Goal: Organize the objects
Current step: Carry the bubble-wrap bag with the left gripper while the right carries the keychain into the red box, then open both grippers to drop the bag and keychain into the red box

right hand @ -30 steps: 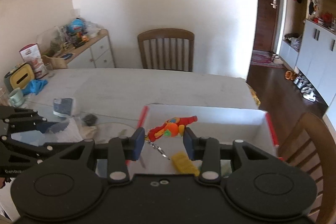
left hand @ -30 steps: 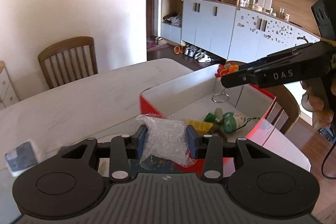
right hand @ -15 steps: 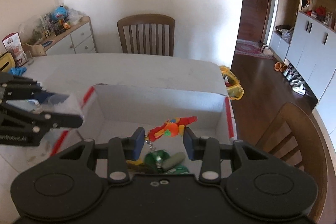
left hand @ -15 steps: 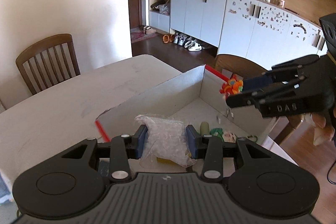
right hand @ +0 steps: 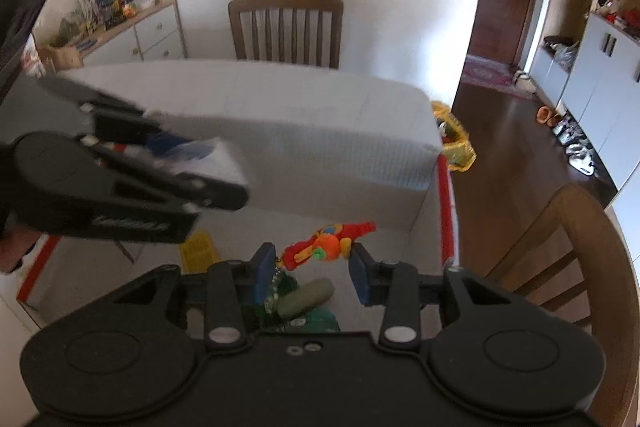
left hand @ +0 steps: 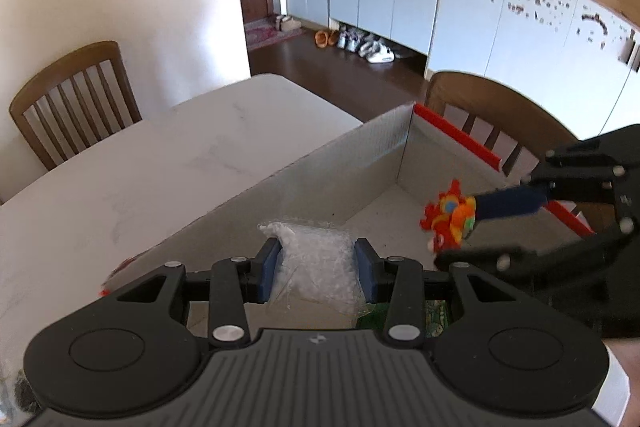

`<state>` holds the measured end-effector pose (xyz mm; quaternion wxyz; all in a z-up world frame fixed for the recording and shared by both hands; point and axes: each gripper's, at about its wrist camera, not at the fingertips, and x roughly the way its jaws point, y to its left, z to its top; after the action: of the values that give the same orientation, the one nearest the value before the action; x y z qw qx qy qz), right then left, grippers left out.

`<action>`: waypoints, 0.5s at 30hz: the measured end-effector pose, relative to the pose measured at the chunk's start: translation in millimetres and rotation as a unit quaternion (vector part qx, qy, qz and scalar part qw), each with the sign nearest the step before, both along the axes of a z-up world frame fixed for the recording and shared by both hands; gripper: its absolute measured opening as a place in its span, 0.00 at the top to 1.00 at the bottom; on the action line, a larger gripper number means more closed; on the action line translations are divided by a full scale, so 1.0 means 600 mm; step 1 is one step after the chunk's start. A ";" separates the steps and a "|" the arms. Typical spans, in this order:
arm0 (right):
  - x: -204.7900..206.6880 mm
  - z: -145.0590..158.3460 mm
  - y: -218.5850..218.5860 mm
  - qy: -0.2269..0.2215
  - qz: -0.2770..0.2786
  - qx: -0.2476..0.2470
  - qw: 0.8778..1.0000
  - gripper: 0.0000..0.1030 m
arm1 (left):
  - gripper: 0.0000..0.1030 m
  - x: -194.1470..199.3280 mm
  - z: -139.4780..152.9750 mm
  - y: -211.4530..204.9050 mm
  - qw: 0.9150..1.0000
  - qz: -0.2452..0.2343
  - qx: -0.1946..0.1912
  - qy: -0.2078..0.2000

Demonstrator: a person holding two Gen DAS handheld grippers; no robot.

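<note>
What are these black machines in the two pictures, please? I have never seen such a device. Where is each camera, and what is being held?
No robot here: a person holds one pair of hand tongs in each hand, with a camera on each looking along its fingers. The left view shows the left tongs shut on a clear plastic bag. The right view shows the right tongs gripping an orange-red toy. Both hang over an open cardboard box on a white table. A yellow item lies inside.

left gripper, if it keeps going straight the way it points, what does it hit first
Probably the inside of the cardboard box. The left gripper, shut on the clear plastic bag, points over the near edge toward the bare floor and far wall. The right gripper with the orange toy sits off to the side. Depth is unclear.
</note>
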<state>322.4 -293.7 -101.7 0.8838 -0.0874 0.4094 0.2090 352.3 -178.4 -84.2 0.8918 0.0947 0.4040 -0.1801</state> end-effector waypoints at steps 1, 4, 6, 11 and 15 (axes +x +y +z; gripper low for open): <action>0.000 -0.005 0.002 0.005 0.003 -0.002 1.000 0.63 | 0.61 0.006 -0.007 -0.005 1.000 0.000 0.003 0.006; 0.000 -0.017 0.007 0.020 0.011 -0.005 1.000 0.63 | 0.61 0.021 -0.029 -0.018 1.000 0.003 0.011 0.027; -0.001 -0.026 0.007 0.032 0.016 -0.006 0.999 0.63 | 0.61 0.027 -0.044 -0.025 0.999 0.002 0.018 0.041; 0.004 -0.042 0.003 0.059 0.013 -0.003 0.998 0.62 | 0.61 0.045 -0.073 -0.036 0.996 0.010 0.035 0.079; 0.005 -0.044 0.004 0.068 0.015 -0.001 0.998 0.62 | 0.61 0.053 -0.088 -0.039 0.993 0.011 0.044 0.112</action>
<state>325.5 -291.1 -127.8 0.8505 -0.0803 0.4674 0.2275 384.3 -202.1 -136.9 0.8381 0.1083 0.5096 -0.1615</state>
